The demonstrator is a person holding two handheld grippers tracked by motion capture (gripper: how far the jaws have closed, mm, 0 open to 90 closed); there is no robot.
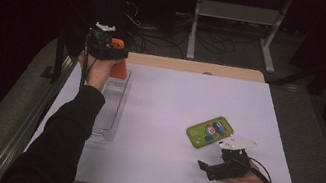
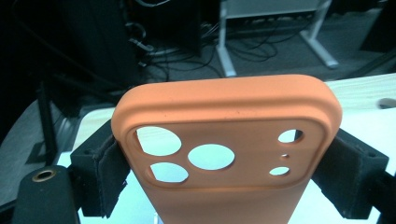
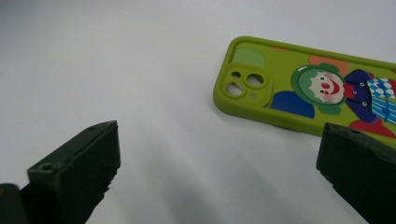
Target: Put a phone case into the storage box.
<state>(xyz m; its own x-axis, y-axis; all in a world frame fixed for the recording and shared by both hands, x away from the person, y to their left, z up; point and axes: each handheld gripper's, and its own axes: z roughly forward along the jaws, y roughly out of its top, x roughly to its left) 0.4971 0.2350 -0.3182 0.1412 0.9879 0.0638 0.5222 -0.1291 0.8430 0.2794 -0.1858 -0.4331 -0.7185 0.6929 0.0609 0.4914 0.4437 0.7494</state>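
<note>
At the bottom right of the high view, the person's right hand [image 1: 249, 180] rests low on the white surface [image 1: 170, 123], its dark sleeve entering from the lower edge. It holds the right hand-held gripper [image 1: 202, 166], which points toward the left of the frame, with a pale three-cornered plate on top. The right gripper view shows what the high view cannot settle: the two black jaws stand wide apart with nothing between them and bare surface beneath. Just beyond that gripper lies a green phone case [image 1: 209, 132], flat, printed side up. Up close in the right gripper view, the green phone case [image 3: 308, 88] carries a clown figure and a raised camera block, and sits near the right-hand jaw without touching it.

Farther off, at the left of the high view, the left forearm stretches up the frame from the bottom edge, and the left hand [image 1: 99, 67] is raised above the far end of a clear tray [image 1: 110, 107] lying along the left edge of the surface. The left hand-held gripper [image 1: 112, 52] grips an orange phone case [image 1: 119, 66]. In the left gripper view the orange phone case [image 2: 224, 140] is clamped by its long edges between the pads, its camera cut-outs open to the surface behind it. Beyond the surface are a dark floor, cables and a white frame's legs.
</note>
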